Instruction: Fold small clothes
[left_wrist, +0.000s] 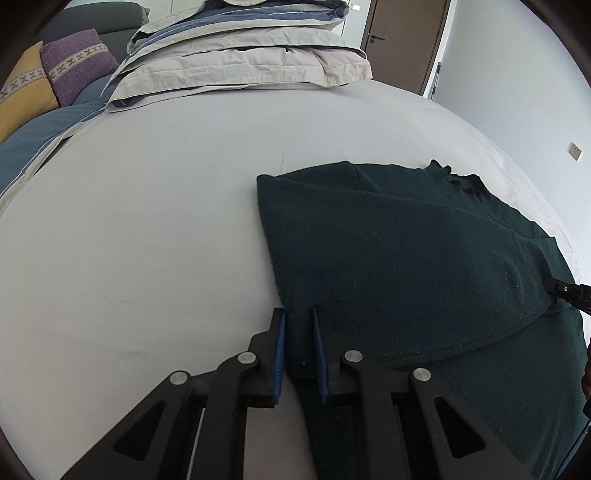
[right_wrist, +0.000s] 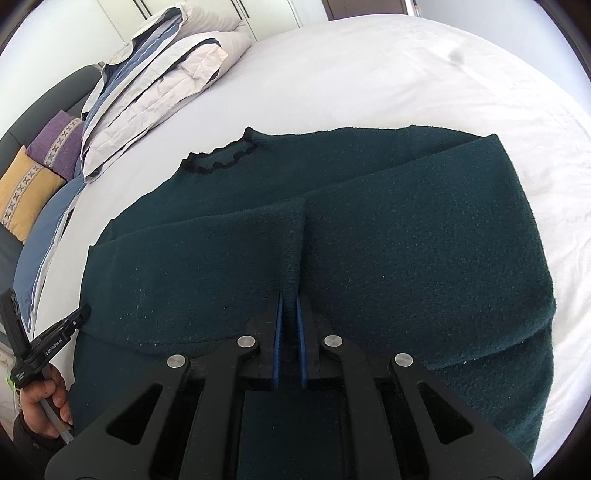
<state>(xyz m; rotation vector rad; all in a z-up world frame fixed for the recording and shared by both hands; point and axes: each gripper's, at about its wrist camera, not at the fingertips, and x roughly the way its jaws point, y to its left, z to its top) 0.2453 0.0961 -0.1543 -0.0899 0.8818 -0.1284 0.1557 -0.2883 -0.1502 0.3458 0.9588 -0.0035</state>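
Observation:
A dark green knitted sweater (left_wrist: 399, 254) lies on the white bed (left_wrist: 147, 229), with a folded-over layer on top. In the right wrist view the sweater (right_wrist: 369, 236) has its frilled neckline (right_wrist: 221, 158) at the far left. My left gripper (left_wrist: 298, 317) is shut on the sweater's left edge, the cloth pinched between its blue pads (left_wrist: 279, 354). My right gripper (right_wrist: 289, 299) is shut on a ridge of the sweater's top layer. The right gripper's tip also shows in the left wrist view (left_wrist: 561, 290). The left gripper and the hand holding it show in the right wrist view (right_wrist: 55, 336).
Stacked folded duvets and pillows (left_wrist: 236, 51) lie at the head of the bed. A purple cushion (left_wrist: 77, 62) and a yellow cushion (left_wrist: 22, 88) sit at the far left. A brown door (left_wrist: 402, 40) and a white wall (left_wrist: 517, 92) stand beyond.

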